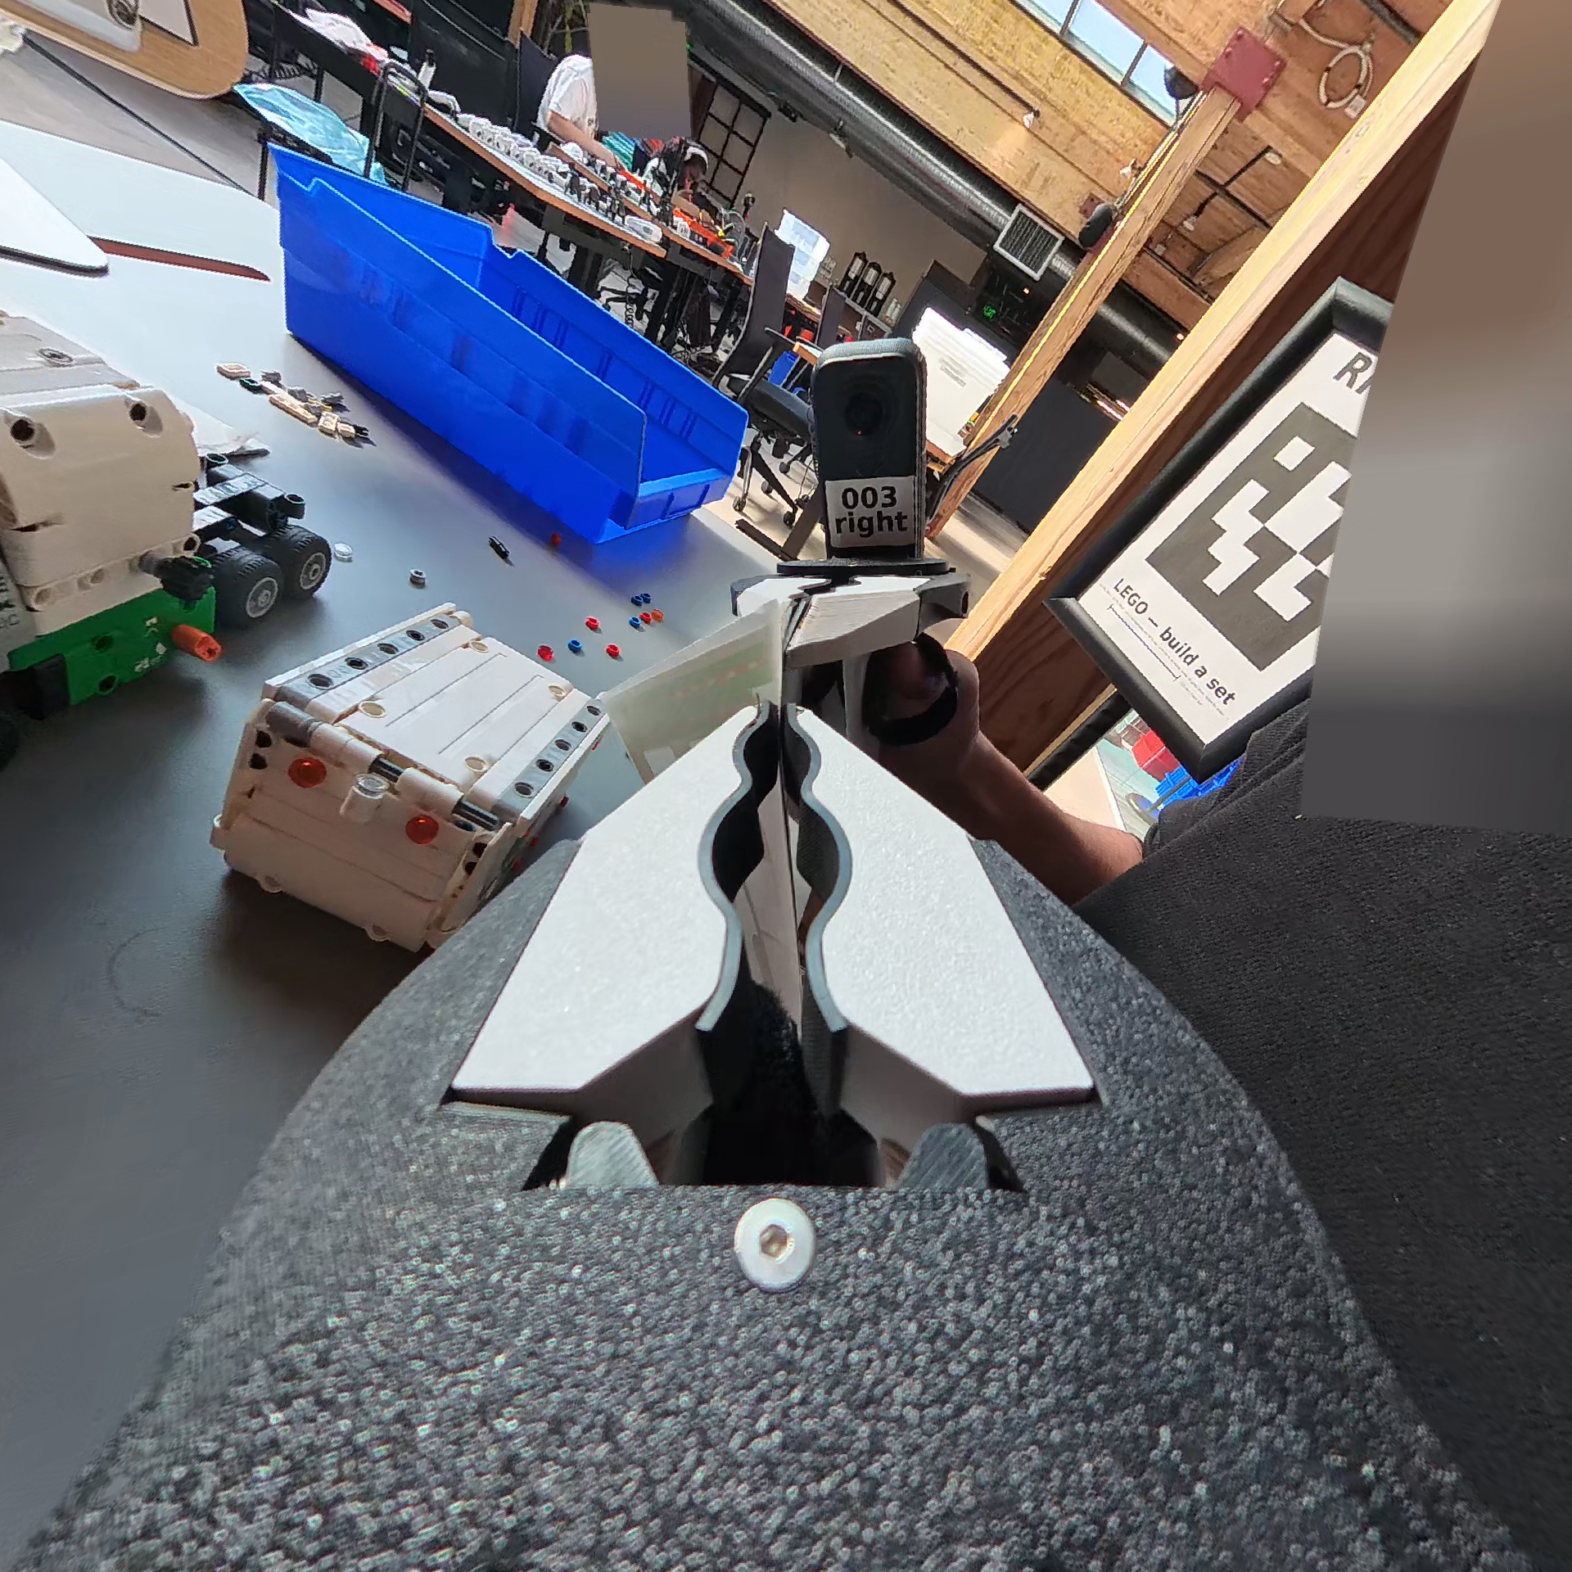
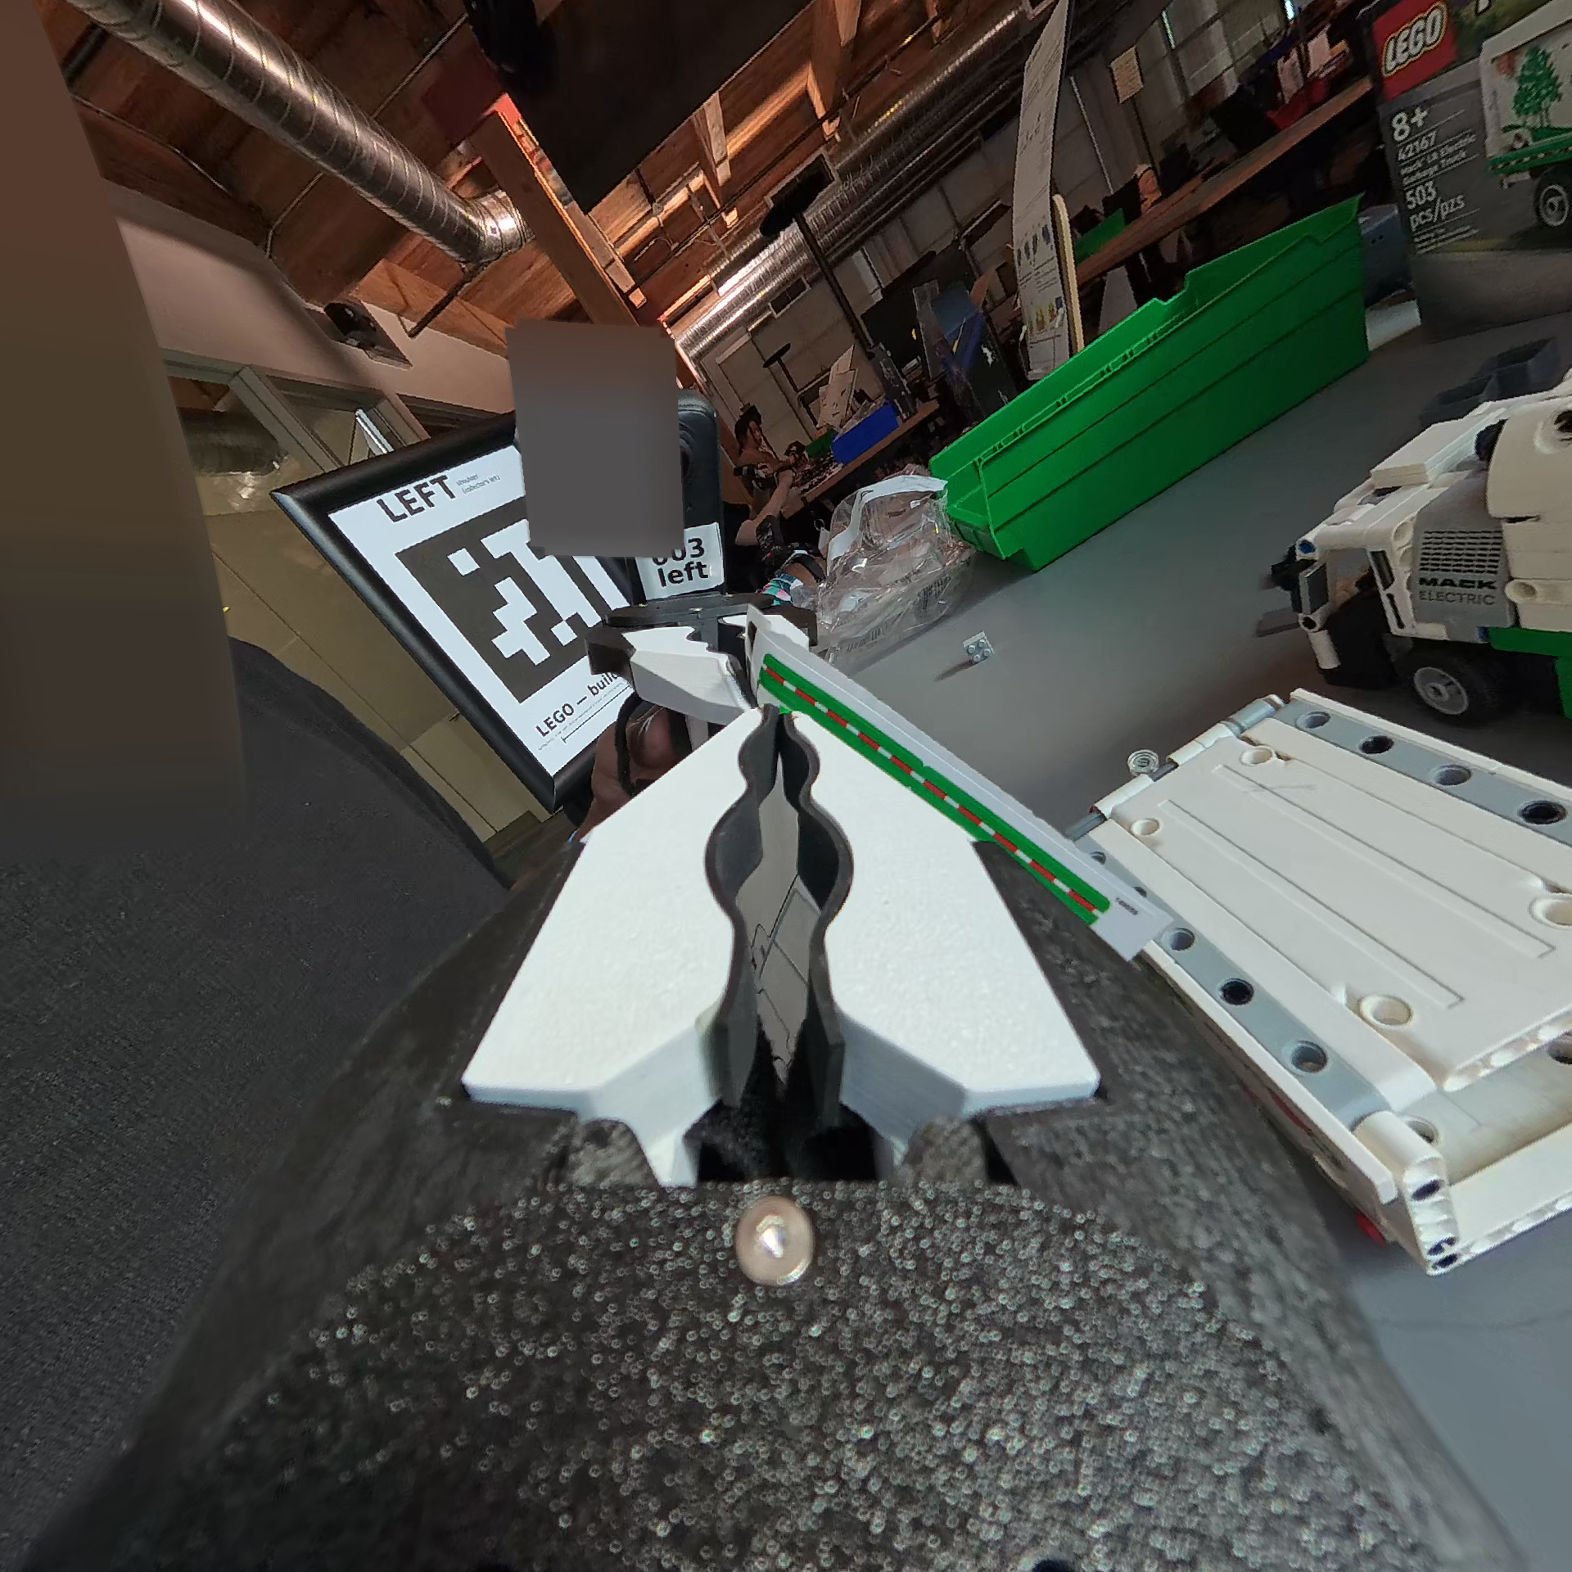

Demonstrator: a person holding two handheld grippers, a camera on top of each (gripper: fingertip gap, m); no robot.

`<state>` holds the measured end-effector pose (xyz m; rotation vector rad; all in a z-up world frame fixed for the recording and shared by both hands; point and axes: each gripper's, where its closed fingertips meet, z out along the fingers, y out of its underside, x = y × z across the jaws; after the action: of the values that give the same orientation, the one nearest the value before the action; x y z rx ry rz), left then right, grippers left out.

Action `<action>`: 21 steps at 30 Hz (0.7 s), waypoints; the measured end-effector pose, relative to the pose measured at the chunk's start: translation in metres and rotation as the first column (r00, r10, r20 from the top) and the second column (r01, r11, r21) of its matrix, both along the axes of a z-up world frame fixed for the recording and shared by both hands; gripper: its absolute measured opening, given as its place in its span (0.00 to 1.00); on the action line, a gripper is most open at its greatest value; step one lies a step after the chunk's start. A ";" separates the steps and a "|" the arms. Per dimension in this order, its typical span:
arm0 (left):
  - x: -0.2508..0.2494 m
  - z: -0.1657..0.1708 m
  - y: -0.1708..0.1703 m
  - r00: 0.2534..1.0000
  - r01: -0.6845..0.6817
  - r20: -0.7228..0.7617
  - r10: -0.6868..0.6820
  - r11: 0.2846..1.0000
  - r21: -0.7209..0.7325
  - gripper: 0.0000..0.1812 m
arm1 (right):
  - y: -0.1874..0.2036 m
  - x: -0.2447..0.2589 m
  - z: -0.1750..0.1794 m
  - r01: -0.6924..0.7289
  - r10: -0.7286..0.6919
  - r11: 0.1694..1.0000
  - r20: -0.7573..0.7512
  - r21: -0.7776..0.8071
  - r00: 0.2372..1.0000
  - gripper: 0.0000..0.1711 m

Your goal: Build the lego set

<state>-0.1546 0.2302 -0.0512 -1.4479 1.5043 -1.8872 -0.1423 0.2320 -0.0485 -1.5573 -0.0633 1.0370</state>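
— What are the claws doing?
— The left claw and right claw are both pinching one striped sticker sheet between them, above the surface, beside the white lego box.

Both grippers: white angular fingers with wavy dark inner pads, black pebbled housing, one silver screw centred (same build in right wrist view). Person's sleeve dark.

Glossy blue plastic bin; smooth matt grey desk; rough grainy black tongs housing; shiny metal screw.
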 end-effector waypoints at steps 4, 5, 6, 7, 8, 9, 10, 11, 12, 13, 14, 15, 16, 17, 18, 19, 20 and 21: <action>-0.003 0.004 0.010 1.000 -0.026 0.011 0.026 0.999 -0.027 0.00 | 0.001 0.008 0.002 0.032 -0.032 0.999 -0.030 0.002 0.999 0.00; -0.004 0.006 0.012 0.999 -0.029 0.014 0.029 0.999 -0.044 0.00 | 0.001 0.011 0.003 0.039 -0.038 0.999 -0.044 0.003 0.998 0.00; -0.006 0.007 0.014 0.999 -0.030 0.017 0.031 0.998 -0.061 0.00 | 0.001 0.014 0.004 0.047 -0.047 0.999 -0.057 0.003 0.997 0.00; -0.008 0.008 0.017 0.999 -0.031 0.019 0.033 0.996 -0.080 0.00 | 0.002 0.017 0.005 0.060 -0.060 0.998 -0.064 0.002 0.996 0.00; -0.010 0.009 0.021 0.999 -0.038 0.017 0.040 0.994 -0.100 0.00 | 0.002 0.020 0.005 0.071 -0.071 0.997 -0.070 -0.002 0.995 0.00; -0.012 0.008 0.025 0.999 -0.047 0.011 0.049 0.991 -0.123 0.00 | 0.002 0.023 0.004 0.078 -0.079 0.997 -0.080 -0.012 0.994 0.00; -0.014 0.008 0.029 0.998 -0.054 0.009 0.056 0.988 -0.145 0.00 | 0.002 0.026 0.005 0.086 -0.087 0.996 -0.094 -0.016 0.992 0.00; -0.016 0.008 0.033 0.998 -0.063 0.008 0.066 0.984 -0.164 0.00 | 0.002 0.028 0.007 0.093 -0.093 0.996 -0.107 -0.013 0.990 0.00; -0.018 0.008 0.037 0.997 -0.075 0.006 0.077 0.981 -0.180 0.00 | 0.003 0.031 0.008 0.100 -0.101 0.995 -0.114 -0.012 0.988 0.00; -0.020 0.007 0.041 0.996 -0.085 0.001 0.087 0.977 -0.196 0.00 | 0.003 0.033 0.009 0.109 -0.110 0.994 -0.114 -0.014 0.987 0.00; -0.022 0.006 0.045 0.995 -0.095 -0.006 0.096 0.973 -0.212 0.00 | 0.004 0.035 0.010 0.117 -0.118 0.993 -0.109 -0.013 0.987 0.00; -0.023 0.005 0.050 0.994 -0.111 -0.015 0.111 0.968 -0.225 0.00 | 0.004 0.037 0.012 0.127 -0.128 0.992 -0.103 -0.011 0.986 0.00; -0.025 0.003 0.056 0.991 -0.132 -0.027 0.129 0.963 -0.235 0.00 | 0.004 0.039 0.014 0.141 -0.141 0.990 -0.099 -0.006 0.985 0.00; -0.027 0.001 0.062 0.988 -0.153 -0.038 0.148 0.958 -0.243 0.00 | 0.004 0.041 0.017 0.153 -0.153 0.988 -0.096 0.002 0.984 0.00; -0.029 0.000 0.070 0.984 -0.178 -0.048 0.172 0.952 -0.250 0.00 | 0.004 0.043 0.019 0.162 -0.160 0.987 -0.093 0.006 0.983 0.00; -0.032 -0.002 0.080 0.977 -0.212 -0.062 0.203 0.943 -0.255 0.00 | 0.004 0.045 0.022 0.170 -0.169 0.985 -0.089 0.013 0.982 0.00; -0.035 -0.004 0.092 0.968 -0.251 -0.079 0.238 0.932 -0.261 0.00 | 0.003 0.046 0.025 0.177 -0.175 0.984 -0.086 0.025 0.981 0.00; -0.038 -0.005 0.106 0.956 -0.292 -0.096 0.276 0.916 -0.275 0.00 | 0.001 0.047 0.028 0.180 -0.176 0.983 -0.084 0.044 0.981 0.00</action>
<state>-0.1930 0.3363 -0.0559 -1.7491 0.9997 -1.9515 -0.0951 0.2327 -0.0202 -1.4454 0.1028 0.9479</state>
